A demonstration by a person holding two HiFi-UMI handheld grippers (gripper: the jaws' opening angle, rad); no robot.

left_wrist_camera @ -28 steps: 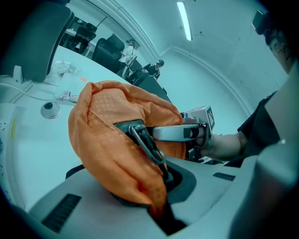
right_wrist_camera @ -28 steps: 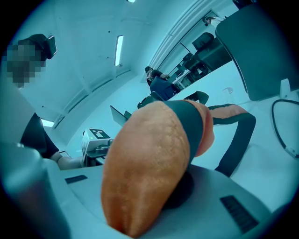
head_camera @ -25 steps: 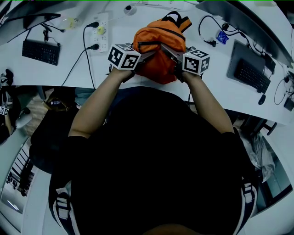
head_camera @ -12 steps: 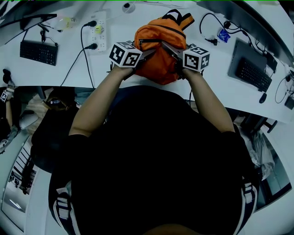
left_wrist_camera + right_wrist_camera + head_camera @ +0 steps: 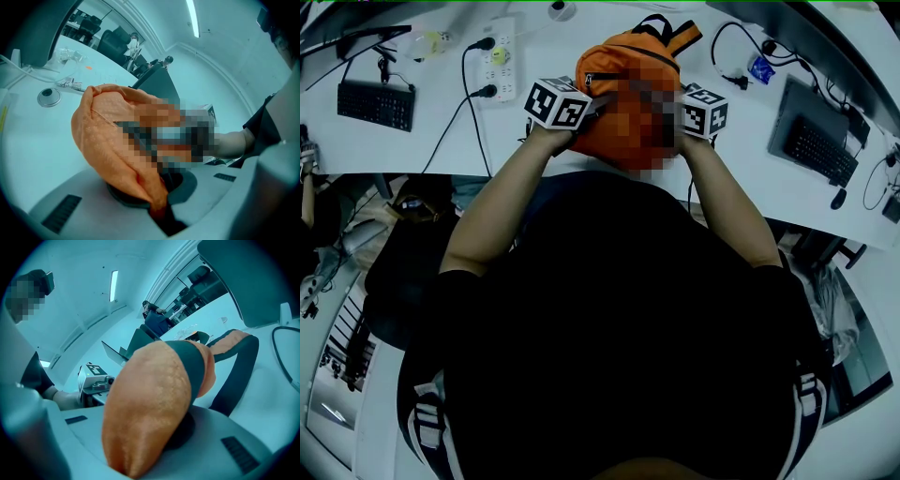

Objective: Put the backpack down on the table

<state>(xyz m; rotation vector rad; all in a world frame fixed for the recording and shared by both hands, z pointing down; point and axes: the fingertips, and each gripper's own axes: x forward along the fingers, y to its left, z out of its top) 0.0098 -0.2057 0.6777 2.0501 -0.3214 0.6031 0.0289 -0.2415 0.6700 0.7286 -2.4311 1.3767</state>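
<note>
Sitting at the far left of the white bench (image 5: 394, 145) is a black keyboard (image 5: 375, 103). To its right lies a white power strip (image 5: 500, 58) with black plugs, and their cables trail toward the person.

Next comes the left tongs (image 5: 158, 206), which carry a cube of square markers and point away from the person at the backpack's left side. In the left gripper view they are pressed together on a fold of the orange cloth, which bunches up out of the narrow gap.

The orange backpack (image 5: 614, 70) is in the middle, held between the two tools over the bench, just right of the power strip. Its black-trimmed straps (image 5: 675, 37) point toward the far edge. A mosaic patch covers part of it. No view shows clearly whether its bottom rests on the surface, though in the right gripper view one strap reaches down to the bench top.

The right tongs (image 5: 133, 460) mirror the left on the backpack's other side, clamped shut on a thick fold of orange cloth.

Further right lie a looped black cable (image 5: 727, 56), a small blue thing (image 5: 757, 69), another keyboard (image 5: 816, 150) and a dark mouse (image 5: 836, 199).
</note>
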